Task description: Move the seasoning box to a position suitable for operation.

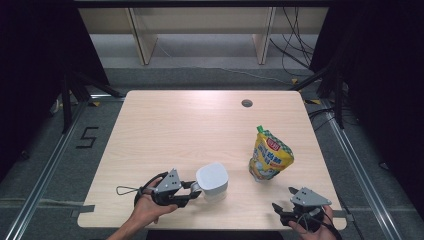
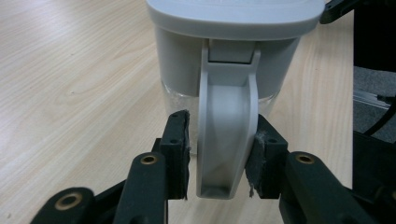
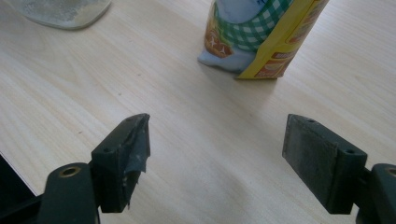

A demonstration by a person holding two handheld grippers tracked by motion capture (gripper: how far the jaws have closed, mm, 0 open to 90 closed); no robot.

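A white-lidded jug (image 1: 212,181) with a clear lower body stands near the table's front edge. Its grey loop handle (image 2: 229,126) sits between the jaws of my left gripper (image 1: 195,192). In the left gripper view a thin gap shows between the left pad (image 2: 177,149) and the handle, while the right pad lies against it. A yellow stand-up pouch (image 1: 270,155) with a green cap stands to the jug's right. My right gripper (image 1: 283,198) rests at the front right corner, open and holding nothing, pointing at the pouch's base (image 3: 261,32).
The light wooden table (image 1: 190,125) has a round cable hole (image 1: 246,103) at the back right. The table's front edge runs close under both hands. The jug's clear base (image 3: 60,11) appears at the top left of the right gripper view.
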